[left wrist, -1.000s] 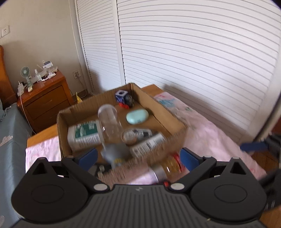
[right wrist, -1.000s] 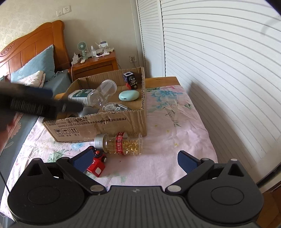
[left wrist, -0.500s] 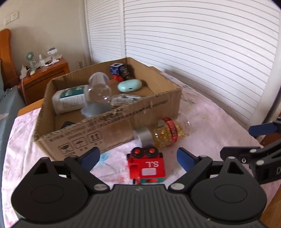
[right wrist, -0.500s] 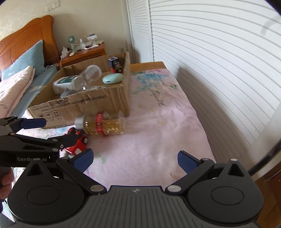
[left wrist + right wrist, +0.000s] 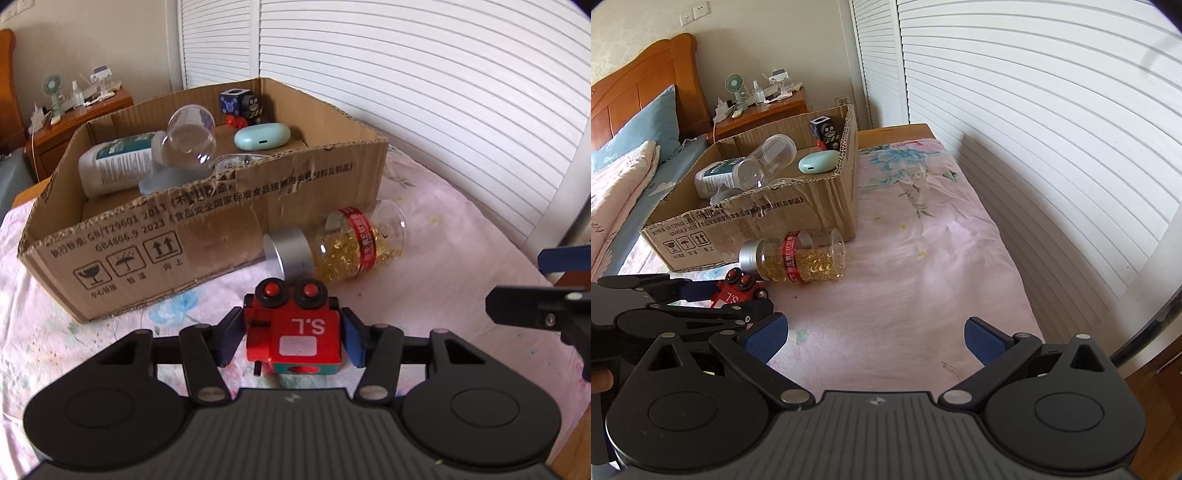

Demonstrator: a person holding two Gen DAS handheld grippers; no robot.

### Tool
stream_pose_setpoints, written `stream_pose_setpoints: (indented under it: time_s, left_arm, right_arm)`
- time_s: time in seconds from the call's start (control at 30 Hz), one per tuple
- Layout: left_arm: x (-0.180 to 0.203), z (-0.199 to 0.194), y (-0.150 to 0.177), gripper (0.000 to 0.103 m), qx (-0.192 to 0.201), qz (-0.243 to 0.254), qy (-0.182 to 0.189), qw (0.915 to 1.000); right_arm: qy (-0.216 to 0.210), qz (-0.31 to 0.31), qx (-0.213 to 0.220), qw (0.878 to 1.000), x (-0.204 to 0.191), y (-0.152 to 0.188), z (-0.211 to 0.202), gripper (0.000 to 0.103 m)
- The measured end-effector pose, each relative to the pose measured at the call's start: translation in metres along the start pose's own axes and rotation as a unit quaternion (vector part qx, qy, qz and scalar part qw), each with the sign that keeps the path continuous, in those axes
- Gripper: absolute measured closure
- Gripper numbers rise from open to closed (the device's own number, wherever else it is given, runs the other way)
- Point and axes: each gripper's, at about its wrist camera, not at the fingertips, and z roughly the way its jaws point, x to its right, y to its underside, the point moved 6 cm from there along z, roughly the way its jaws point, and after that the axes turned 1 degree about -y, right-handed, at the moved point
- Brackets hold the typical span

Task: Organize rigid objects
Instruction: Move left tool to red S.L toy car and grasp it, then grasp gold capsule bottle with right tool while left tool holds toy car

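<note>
**Red toy train pinched in our left gripper, beside the box**

We see the red toy train (image 5: 295,332) lying on the pink floral bedsheet (image 5: 923,258), just in front of the cardboard box (image 5: 207,236). Our left gripper (image 5: 291,338) has just been closing its jaws, and the blue pads now press on both sides of the train. Just beyond the train, a clear jar of yellow capsules (image 5: 340,247) with a silver cap and a red band lies on its side against the box's front wall. Inside the box we make out a white bottle (image 5: 114,166), an empty clear jar (image 5: 188,136), a mint-green case (image 5: 262,136) and a dark blue toy block (image 5: 242,105) at the far corner. Our right gripper (image 5: 875,338) hangs over bare sheet to the right with its jaws spread wide and nothing between them. A wooden nightstand (image 5: 764,112) stands behind the box, and white louvred doors (image 5: 1034,129) run along the right
</note>
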Motion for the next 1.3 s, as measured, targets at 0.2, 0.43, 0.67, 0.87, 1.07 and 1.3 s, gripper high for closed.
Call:
stream_pose_setpoints:
  time_s: [0.2,0.43,0.67,0.87,1.07,1.3]
  left_arm:
    - [-0.014,-0.009,0.006,0.049,-0.009,-0.039,-0.028,0.9988]
    - [-0.052,-0.025,0.023,0.049,-0.011,-0.078,-0.105,0.9913]
    - [-0.070,-0.030,0.027,0.005,0.006,-0.100,-0.107,0.9891]
    - [-0.077,-0.026,0.030,0.005,0.002,-0.105,-0.090,0.9904]
    - [-0.080,-0.025,0.038,0.001,-0.009,-0.090,-0.073,0.9933]
    - [-0.078,-0.026,0.042,0.001,-0.012,-0.064,-0.072,0.9953]
  right_arm:
    - [-0.005,-0.007,-0.002,1.000,-0.005,0.002,-0.001,0.000]
    - [-0.020,-0.016,0.000,1.000,-0.016,0.001,0.002,0.000]
    - [-0.043,-0.055,0.025,0.997,-0.038,-0.006,0.007,0.000]
    - [-0.057,-0.076,0.036,0.995,-0.054,-0.021,0.023,0.000]
    - [-0.074,-0.039,0.027,0.996,-0.058,-0.041,0.052,0.000]
    - [-0.075,-0.006,-0.014,0.997,-0.069,-0.044,0.088,0.000]
